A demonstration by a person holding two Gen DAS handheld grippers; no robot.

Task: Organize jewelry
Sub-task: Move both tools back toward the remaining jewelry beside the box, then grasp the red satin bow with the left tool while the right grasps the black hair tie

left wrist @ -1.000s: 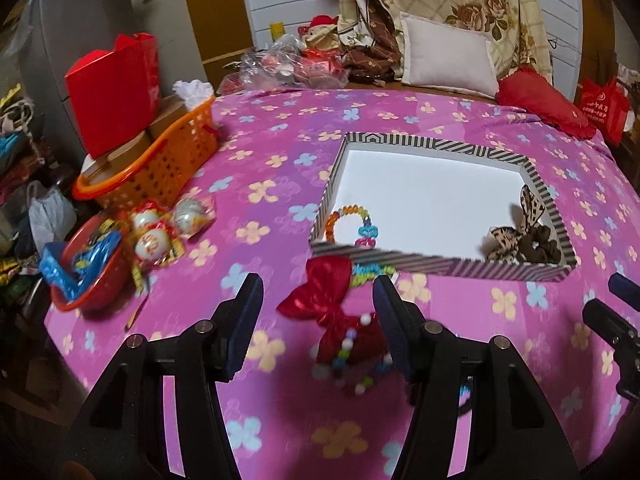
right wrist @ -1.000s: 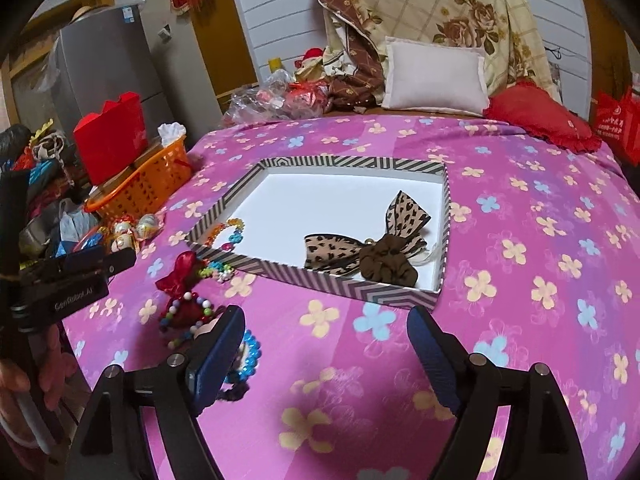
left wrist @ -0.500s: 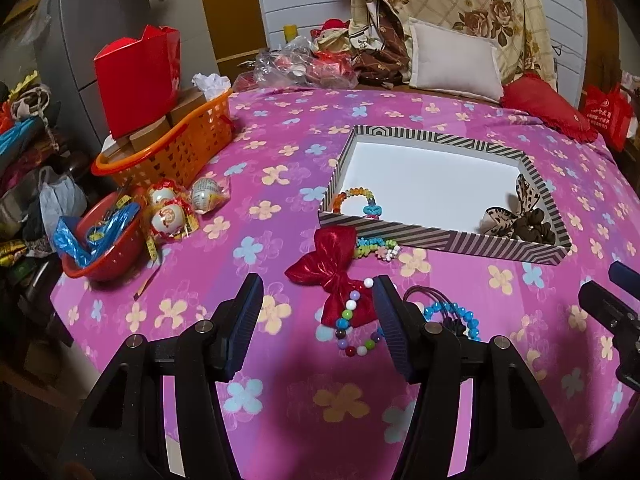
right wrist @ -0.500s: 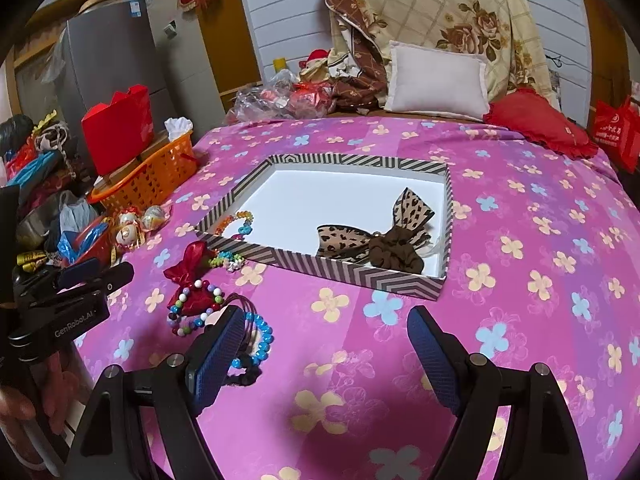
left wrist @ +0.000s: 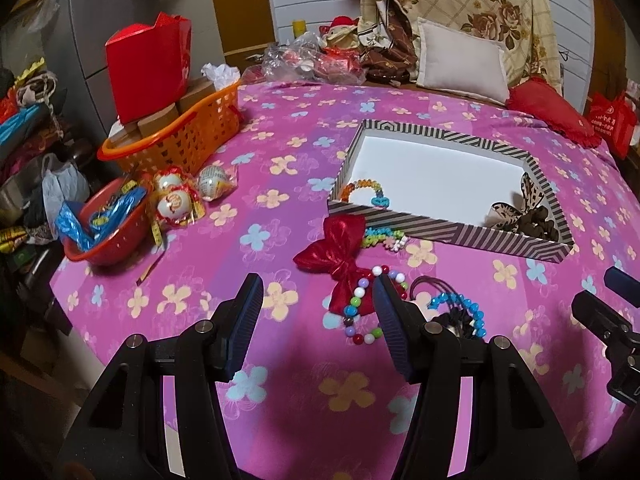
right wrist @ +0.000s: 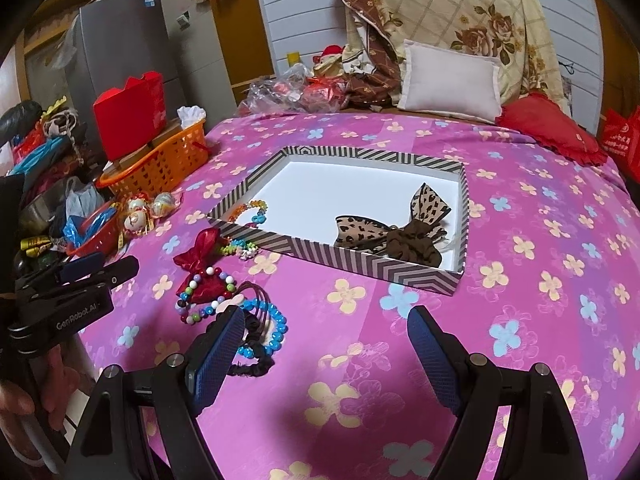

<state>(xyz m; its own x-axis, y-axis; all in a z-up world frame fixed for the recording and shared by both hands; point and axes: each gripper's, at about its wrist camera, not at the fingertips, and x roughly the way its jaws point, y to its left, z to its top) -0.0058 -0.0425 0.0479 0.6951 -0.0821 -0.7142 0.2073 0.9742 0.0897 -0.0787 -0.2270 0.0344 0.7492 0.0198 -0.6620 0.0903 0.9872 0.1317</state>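
Note:
A striped box (left wrist: 448,232) (right wrist: 372,266) lies on the pink flowered cloth. Inside it are a rainbow bead bracelet (left wrist: 362,190) (right wrist: 252,210) and a leopard bow with a brown scrunchie (left wrist: 520,216) (right wrist: 400,236). In front of the box lie a red bow (left wrist: 340,256) (right wrist: 200,260), a small pastel bracelet (left wrist: 384,236) (right wrist: 238,248), a multicolour bead bracelet (left wrist: 360,312) (right wrist: 204,300), a blue bead bracelet (left wrist: 460,308) (right wrist: 268,328) and dark hair ties (right wrist: 250,360). My left gripper (left wrist: 316,292) is open, above the cloth left of the red bow. My right gripper (right wrist: 324,320) is open and empty, right of the pile.
An orange basket (left wrist: 180,140) with boxes and a red bag (left wrist: 148,64) stands at the left. A red bowl (left wrist: 104,220) and wrapped balls (left wrist: 180,200) lie near the table's left edge. Pillows (left wrist: 460,60) and clutter sit at the back.
Both grippers have pulled back and risen from the box. The jewelry pile now sits farther from the left fingers. Nothing was picked up.

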